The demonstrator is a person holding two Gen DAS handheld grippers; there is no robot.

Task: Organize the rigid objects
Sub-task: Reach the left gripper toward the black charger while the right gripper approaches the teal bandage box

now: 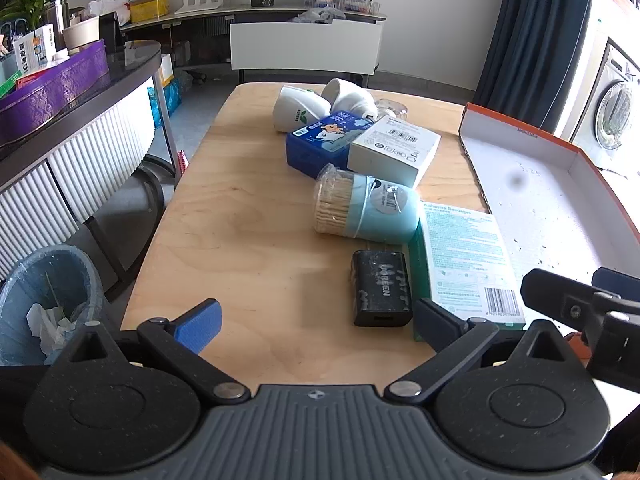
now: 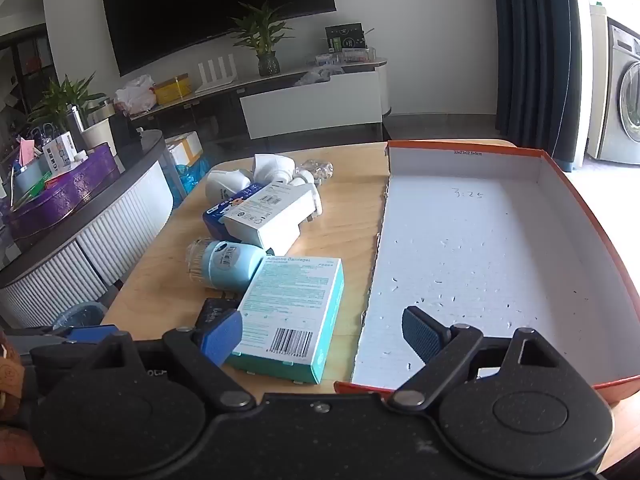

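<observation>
On the pale wooden worktop point(image 1: 248, 216) both tools hover with jaws spread wide and nothing between them. The left tool point(image 1: 316, 322) sits low over the near edge, just short of a black rectangular charger block point(image 1: 381, 288) that lies flat. Touching the charger's far end is a light blue plastic toothpick jar point(image 1: 366, 206) lying on its side, clear lid toward the left. Right of the charger lies a teal-and-white cardboard bandage box point(image 2: 290, 312), barcode facing the cameras, just beside the open orange-rimmed cardboard tray with a white floor point(image 2: 472, 264). The right tool point(image 2: 322, 338) straddles the gap between the bandage box and the tray's torn left wall. Farther back, a white rectangular carton point(image 1: 394, 148) leans on a dark blue printed box point(image 1: 320, 142), with two white ceramic cups point(image 1: 300, 108) tipped over behind them
</observation>
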